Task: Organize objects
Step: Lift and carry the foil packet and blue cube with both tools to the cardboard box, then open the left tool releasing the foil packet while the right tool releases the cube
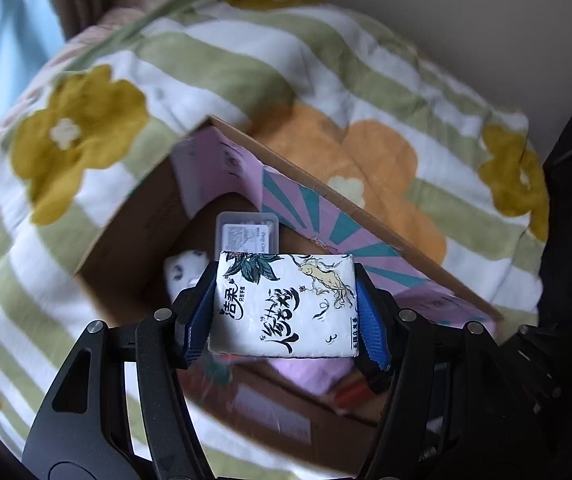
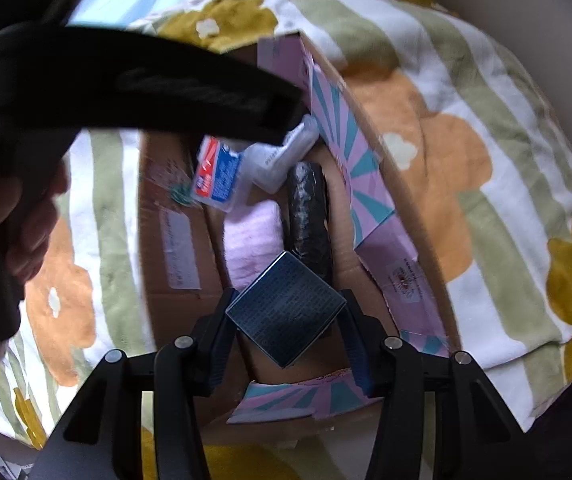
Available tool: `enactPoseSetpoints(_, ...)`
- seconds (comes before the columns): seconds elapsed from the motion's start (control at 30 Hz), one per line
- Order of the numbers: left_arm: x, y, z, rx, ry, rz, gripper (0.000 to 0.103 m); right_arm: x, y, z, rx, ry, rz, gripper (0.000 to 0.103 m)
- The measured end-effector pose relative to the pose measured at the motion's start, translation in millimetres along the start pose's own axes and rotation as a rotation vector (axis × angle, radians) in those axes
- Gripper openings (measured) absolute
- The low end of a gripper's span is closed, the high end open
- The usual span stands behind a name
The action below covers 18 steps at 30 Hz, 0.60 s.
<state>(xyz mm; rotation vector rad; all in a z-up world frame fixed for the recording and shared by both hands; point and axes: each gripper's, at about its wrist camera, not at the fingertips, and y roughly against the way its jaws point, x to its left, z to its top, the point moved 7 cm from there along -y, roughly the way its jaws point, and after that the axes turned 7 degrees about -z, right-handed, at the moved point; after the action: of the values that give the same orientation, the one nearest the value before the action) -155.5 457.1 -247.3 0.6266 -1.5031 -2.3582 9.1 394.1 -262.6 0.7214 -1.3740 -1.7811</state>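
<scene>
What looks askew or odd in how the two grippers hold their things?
The right gripper holds the dark box turned like a diamond, pinched at opposite corners, so it may twist. The left gripper holds the tissue pack squarely. Both hang over the open carton.

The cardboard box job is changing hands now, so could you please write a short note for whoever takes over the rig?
Left gripper: shut on the white tissue pack, held above the open cardboard box.
Right gripper: shut on the dark square box, also over the carton.
Already inside: clear plastic case, red-and-blue packet, black wrapped roll, pink cloth.
The carton sits on the floral blanket.
Left to do: set both held items in the carton and release.
</scene>
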Motion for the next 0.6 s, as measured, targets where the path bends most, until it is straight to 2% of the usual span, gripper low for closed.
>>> enactPoseSetpoints(0.17,2.2,-29.9,2.6,0.045,-0.018,-0.016,0.059,-6.0,-15.6,-4.2,0.029,-0.021,-0.001,0.046)
enactPoseSetpoints(0.33,-2.6,-38.5,3.7,0.062,-0.047,-0.032,0.060,-8.3,-15.5,-2.3,0.031,-0.057,0.033,0.049)
enactPoseSetpoints(0.37,-3.6,-38.6,5.3,0.065,-0.049,-0.027,0.069,-8.1,-14.9,-1.7,0.027,-0.061,0.041,0.064)
enactPoseSetpoints(0.4,-4.3,-38.7,6.6,0.069,-0.050,-0.025,0.080,-8.5,-12.6,-1.3,0.015,-0.065,0.042,0.090)
enactPoseSetpoints(0.43,-4.6,-37.8,8.5,0.068,-0.051,-0.017,0.102,-8.0,-10.2,-0.3,-0.001,-0.067,0.044,0.102)
enactPoseSetpoints(0.6,-5.4,-27.0,19.6,0.038,-0.061,-0.028,0.103,-9.9,-6.4,-3.6,-0.017,-0.062,-0.006,0.103)
